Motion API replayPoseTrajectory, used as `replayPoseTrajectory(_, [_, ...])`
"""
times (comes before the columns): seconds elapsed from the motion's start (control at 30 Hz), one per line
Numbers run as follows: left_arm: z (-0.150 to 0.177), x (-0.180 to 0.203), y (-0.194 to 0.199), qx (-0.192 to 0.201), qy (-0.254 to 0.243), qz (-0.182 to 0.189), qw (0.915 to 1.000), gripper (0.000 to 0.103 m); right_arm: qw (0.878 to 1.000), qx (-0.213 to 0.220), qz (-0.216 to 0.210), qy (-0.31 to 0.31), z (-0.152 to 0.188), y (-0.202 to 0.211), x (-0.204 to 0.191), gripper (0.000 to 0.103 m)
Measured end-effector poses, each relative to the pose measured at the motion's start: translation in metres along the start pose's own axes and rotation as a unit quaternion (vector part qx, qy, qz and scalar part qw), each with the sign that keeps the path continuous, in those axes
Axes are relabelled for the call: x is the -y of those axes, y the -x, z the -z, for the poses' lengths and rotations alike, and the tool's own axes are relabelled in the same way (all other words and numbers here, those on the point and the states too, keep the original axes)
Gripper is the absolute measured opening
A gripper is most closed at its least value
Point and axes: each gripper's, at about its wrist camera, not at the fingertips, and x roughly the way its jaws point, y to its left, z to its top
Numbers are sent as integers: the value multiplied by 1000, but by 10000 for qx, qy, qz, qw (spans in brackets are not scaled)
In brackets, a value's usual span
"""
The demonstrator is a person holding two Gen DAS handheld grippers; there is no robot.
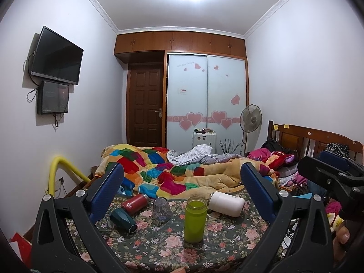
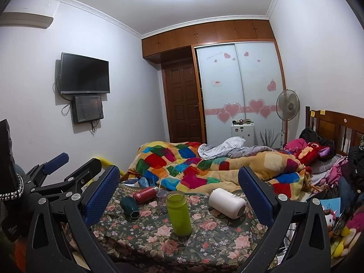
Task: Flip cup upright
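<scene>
On a floral cloth (image 1: 218,245) stand and lie several cups. A green cup (image 1: 195,219) (image 2: 178,213) stands upright, mouth up. A white cup (image 1: 226,203) (image 2: 227,202) lies on its side to its right. A clear glass (image 1: 161,209) (image 2: 162,199) stands mouth down. A dark teal cup (image 1: 124,220) (image 2: 129,206) and a red bottle (image 1: 134,201) (image 2: 145,194) lie on their sides at the left. My left gripper (image 1: 182,182) is open and empty, held back above the cloth. My right gripper (image 2: 179,182) is open and empty too.
A bed with a patchwork quilt (image 1: 173,173) lies just behind the cloth. Clothes and plush toys (image 1: 279,157) pile up at the right by the wooden headboard (image 1: 318,136). A yellow tube (image 1: 61,168) arches at the left. Wardrobe, door and fan stand at the back.
</scene>
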Motion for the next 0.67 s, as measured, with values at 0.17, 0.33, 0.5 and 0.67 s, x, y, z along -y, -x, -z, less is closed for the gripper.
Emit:
replayPoseTrajectory(0.17, [1,-1,0,-10,0,-12,10000,103,10000,2,-3,6,0,-1,1,103])
replayPoseTrajectory(0.33, [3,-7,-1,-36,40,-35,10000,103,10000,-42,10,3,0,-3,1,103])
replayPoseTrajectory(0.5, [8,-19,-4,-91,145,-77,9998,103,9999,-128,9,37,1,-9,0,103])
replayPoseTrajectory(0.67, [15,-44,-10,-149,337,-263,9990,103,9996,-256,0,90,3,-20,-7,103])
